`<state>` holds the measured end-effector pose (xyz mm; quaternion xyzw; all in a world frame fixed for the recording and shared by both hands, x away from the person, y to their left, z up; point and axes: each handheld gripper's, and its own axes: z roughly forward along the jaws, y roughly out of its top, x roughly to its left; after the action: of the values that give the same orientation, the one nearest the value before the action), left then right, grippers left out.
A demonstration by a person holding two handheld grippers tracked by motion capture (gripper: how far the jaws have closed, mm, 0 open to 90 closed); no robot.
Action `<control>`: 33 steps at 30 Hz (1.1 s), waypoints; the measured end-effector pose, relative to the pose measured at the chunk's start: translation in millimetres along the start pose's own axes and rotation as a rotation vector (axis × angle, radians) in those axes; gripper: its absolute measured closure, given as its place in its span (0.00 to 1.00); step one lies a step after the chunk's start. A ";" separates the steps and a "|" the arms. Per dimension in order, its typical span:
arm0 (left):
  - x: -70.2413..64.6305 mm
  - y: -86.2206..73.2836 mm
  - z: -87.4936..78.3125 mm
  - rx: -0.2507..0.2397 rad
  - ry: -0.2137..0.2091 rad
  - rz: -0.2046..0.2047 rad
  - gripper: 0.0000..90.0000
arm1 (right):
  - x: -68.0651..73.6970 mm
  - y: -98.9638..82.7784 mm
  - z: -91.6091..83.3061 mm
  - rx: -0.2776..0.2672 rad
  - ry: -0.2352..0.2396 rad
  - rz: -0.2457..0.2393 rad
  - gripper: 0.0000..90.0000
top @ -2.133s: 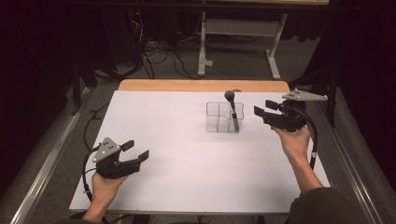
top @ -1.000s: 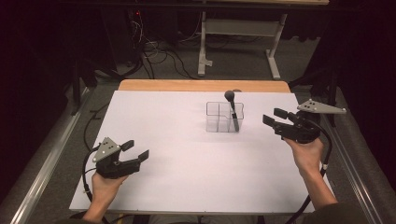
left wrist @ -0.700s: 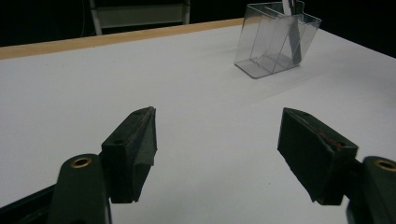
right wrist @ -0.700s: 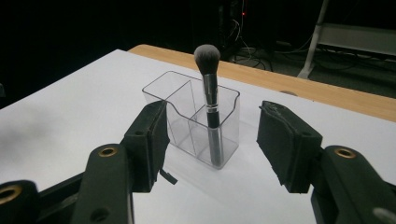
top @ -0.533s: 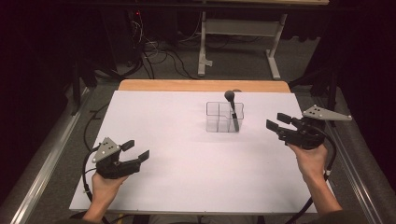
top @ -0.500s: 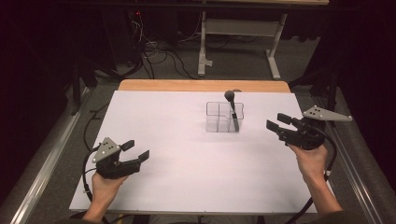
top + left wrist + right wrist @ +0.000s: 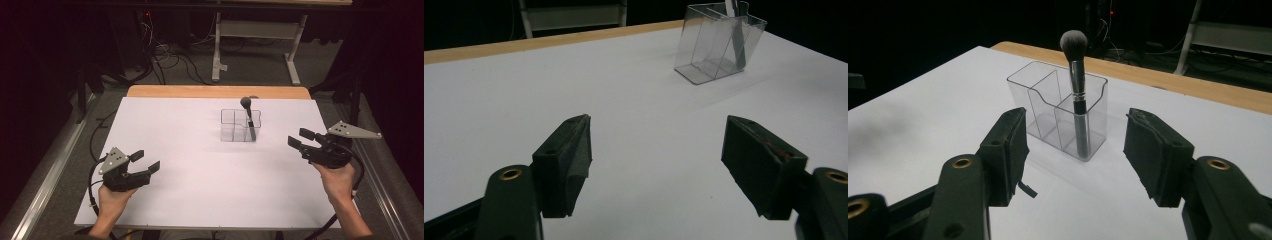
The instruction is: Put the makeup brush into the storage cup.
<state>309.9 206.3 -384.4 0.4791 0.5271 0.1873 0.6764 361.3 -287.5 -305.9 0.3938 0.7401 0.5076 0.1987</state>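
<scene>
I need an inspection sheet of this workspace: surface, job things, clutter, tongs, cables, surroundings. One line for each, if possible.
Surface: white rectangular table top with a wooden strip along its far edge.
Job's things: clear plastic divided organiser stands upright; black-handled makeup brush with silver ferrule stands in its end compartment, bristles up.
Clutter: nothing seen.
Tongs: left tongs open, nothing between the jaws, low over the near left of the table; right tongs open, nothing between the jaws, pointing towards the organiser, apart from it.
Cables: black cable trails from each tongs off the near table edge; loose cables on the floor beyond.
Surroundings: dark room, grey floor, pale metal table frame behind.
</scene>
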 end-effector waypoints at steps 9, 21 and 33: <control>-0.1 0.1 -0.1 -0.002 0.000 -0.001 0.31 | 1.1 -7.3 -1.0 -0.001 0.009 0.006 0.49; -0.2 0.1 -0.1 -0.003 0.000 -0.001 0.31 | 2.6 -16.9 -0.9 0.005 0.020 0.006 0.48; -0.4 0.0 -0.2 -0.002 0.000 0.000 0.31 | 4.8 -27.5 -0.3 0.013 0.031 0.008 0.48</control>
<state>309.6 206.1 -384.2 0.4784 0.5270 0.1877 0.6769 347.7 -288.7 -330.2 0.3899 0.7449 0.5097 0.1826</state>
